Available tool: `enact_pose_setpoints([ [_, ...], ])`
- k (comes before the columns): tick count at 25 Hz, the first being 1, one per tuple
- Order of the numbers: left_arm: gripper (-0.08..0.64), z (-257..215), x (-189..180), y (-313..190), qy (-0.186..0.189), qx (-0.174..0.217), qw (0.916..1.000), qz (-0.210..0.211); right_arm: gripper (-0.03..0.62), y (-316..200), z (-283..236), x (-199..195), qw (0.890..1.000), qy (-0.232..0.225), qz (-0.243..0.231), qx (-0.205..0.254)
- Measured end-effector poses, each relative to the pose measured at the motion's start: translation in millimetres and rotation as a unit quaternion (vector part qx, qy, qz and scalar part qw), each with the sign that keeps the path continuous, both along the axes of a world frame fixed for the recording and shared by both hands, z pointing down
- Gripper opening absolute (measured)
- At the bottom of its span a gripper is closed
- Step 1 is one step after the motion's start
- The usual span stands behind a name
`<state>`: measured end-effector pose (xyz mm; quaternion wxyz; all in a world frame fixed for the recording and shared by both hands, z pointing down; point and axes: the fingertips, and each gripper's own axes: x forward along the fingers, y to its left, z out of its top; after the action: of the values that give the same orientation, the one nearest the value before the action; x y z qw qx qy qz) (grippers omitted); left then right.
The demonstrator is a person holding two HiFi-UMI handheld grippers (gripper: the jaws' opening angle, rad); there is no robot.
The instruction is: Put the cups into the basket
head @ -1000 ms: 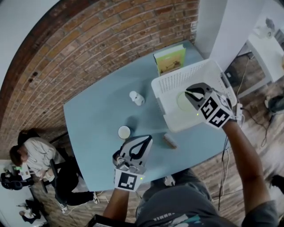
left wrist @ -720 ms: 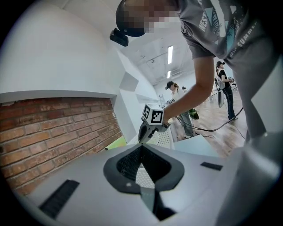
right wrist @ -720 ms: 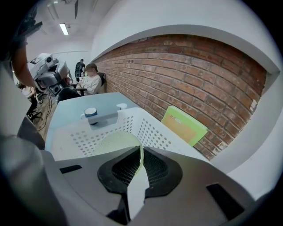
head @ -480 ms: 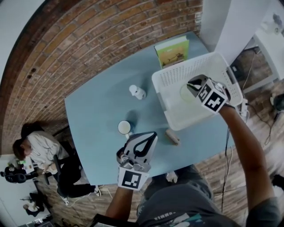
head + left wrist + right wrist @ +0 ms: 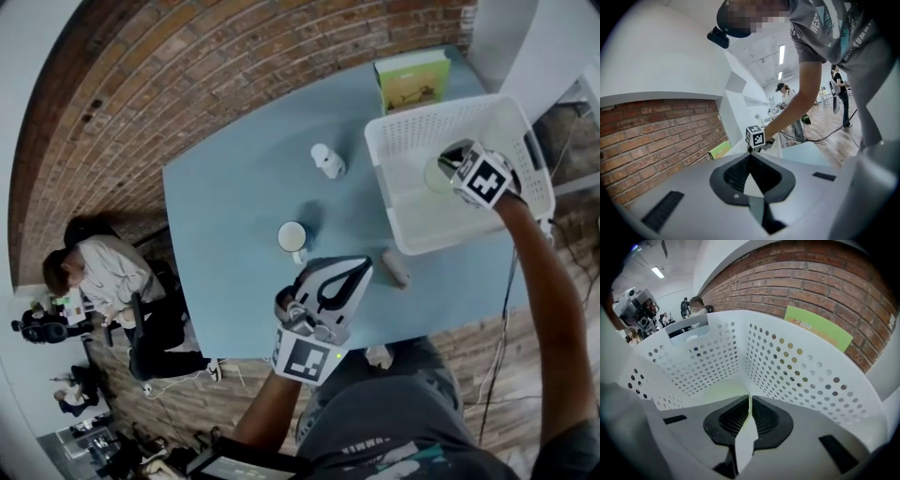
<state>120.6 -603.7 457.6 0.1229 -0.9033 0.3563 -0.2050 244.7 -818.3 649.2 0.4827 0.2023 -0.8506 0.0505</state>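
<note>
**Green cup pinched by its rim inside the basket, two more things left on the table**

The right tool (image 5: pixel 749 401) is down inside the white basket (image 5: pixel 431 127), its jaws closed almost fully on the thin wall of a pale green cup (image 5: pixel 723 390). Whether the cup's base rests on the basket floor cannot be told. The left tool (image 5: pixel 750 161) hangs above the near part of the blue table (image 5: pixel 234 187) with its jaws together and nothing between them.

The likely trouble lies in the release. The hold is on one thin wall only, so a cup let go while tilted or off the floor could tip and roll. Smooth plastic or glaze may also cling to a ribbed pad and be dragged as the jaws draw back. The basket looks like light moulded plastic, so a knock from the tool against its wall could push it across the slick table.

The basket is rectangular with rounded corners, its walls pierced by rows of round holes. A white mug (image 5: pixel 292 236) stands upright mid-table, and a small white cup-like thing (image 5: pixel 327 161) lies farther back. A short brownish cylinder (image 5: pixel 397 269) lies just beside the basket's near wall.
</note>
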Motion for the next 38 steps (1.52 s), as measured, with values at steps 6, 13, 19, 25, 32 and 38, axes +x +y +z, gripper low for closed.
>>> enact_pose_setpoints([
  [6, 0.000, 7, -6, 1, 0.003, -0.008, 1.0000, -0.006, 0.032, 4, 25, -4, 0.999, -0.001, 0.008, -0.041],
  [13, 0.001, 11, -13, 8, 0.003, -0.013, 0.9999, -0.006, 0.032, 11, 42, 0, 0.997, 0.013, 0.013, -0.072],
  [19, 0.000, 6, -25, 17, 0.002, -0.005, 1.0000, -0.008, 0.042, 5, 33, -5, 0.999, 0.010, -0.004, -0.048],
  [25, 0.002, -2, -38, 30, 0.011, 0.007, 0.9999, -0.009, 0.081, -3, -3, -2, 0.999, 0.030, 0.022, -0.001],
  [32, 0.000, -17, -59, 49, 0.026, 0.031, 0.9992, -0.002, 0.080, -10, -132, -10, 0.976, -0.042, 0.078, 0.198],
  [38, 0.000, -28, -87, 70, 0.038, 0.045, 0.9982, 0.004, 0.047, 77, -258, -62, 0.932, -0.147, 0.022, 0.330],
])
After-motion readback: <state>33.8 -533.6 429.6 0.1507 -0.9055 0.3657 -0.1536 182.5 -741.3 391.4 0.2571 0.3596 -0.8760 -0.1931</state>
